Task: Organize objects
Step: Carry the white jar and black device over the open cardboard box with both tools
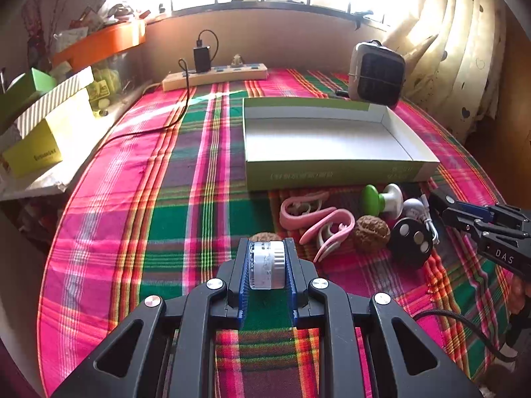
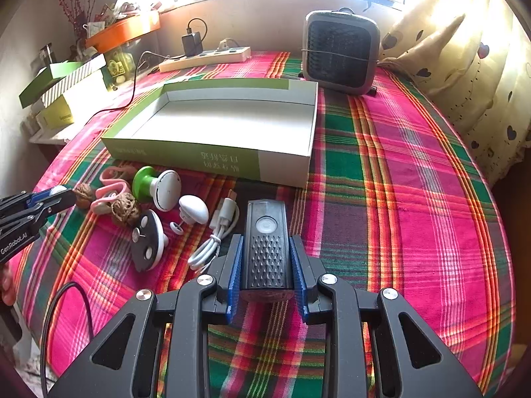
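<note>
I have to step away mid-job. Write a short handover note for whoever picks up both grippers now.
Left gripper: shut on a small silver cylinder.
Right gripper: shut on a black torch.
Box: empty, open, behind the pile.
Done: nothing boxed yet.
Left: box both held items, then the pink clips, walnuts, green knob, white cable and black disc on the cloth.
</note>
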`<act>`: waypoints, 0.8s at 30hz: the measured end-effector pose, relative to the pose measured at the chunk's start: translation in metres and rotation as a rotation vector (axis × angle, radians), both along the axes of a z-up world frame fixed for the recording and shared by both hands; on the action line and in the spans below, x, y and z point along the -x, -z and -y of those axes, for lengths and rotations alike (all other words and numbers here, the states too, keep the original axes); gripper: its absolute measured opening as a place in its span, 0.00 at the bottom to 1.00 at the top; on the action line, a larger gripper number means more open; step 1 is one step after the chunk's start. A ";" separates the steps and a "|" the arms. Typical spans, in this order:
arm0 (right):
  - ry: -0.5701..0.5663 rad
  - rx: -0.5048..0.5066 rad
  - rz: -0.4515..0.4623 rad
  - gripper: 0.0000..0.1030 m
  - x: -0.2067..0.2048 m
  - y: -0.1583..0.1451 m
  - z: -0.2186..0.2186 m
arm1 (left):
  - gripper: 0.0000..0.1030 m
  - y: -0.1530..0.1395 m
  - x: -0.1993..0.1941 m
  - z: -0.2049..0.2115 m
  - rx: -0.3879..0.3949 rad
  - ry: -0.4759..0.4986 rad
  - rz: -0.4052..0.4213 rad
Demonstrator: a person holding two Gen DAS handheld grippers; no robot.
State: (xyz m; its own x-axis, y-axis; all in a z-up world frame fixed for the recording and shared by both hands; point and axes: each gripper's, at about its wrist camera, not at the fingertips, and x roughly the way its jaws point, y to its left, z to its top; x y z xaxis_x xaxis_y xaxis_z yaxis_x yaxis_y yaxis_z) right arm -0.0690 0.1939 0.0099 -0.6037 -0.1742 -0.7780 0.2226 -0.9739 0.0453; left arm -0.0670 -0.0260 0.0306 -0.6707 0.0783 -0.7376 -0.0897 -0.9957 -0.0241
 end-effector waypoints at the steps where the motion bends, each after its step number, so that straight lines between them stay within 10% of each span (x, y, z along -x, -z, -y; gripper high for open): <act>1: 0.000 0.001 -0.006 0.27 -0.001 -0.002 0.000 | 0.16 -0.001 0.001 -0.001 0.000 0.001 -0.002; 24: -0.009 0.042 -0.053 0.27 0.025 -0.031 0.003 | 0.16 -0.020 0.056 -0.018 -0.006 0.045 -0.005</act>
State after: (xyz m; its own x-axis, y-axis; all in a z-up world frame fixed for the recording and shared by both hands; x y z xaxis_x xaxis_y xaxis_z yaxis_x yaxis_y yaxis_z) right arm -0.0940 0.1906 0.0414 -0.6423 -0.2115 -0.7367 0.2342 -0.9694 0.0741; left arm -0.1233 -0.0084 0.0506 -0.6702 0.1129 -0.7335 -0.1342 -0.9905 -0.0298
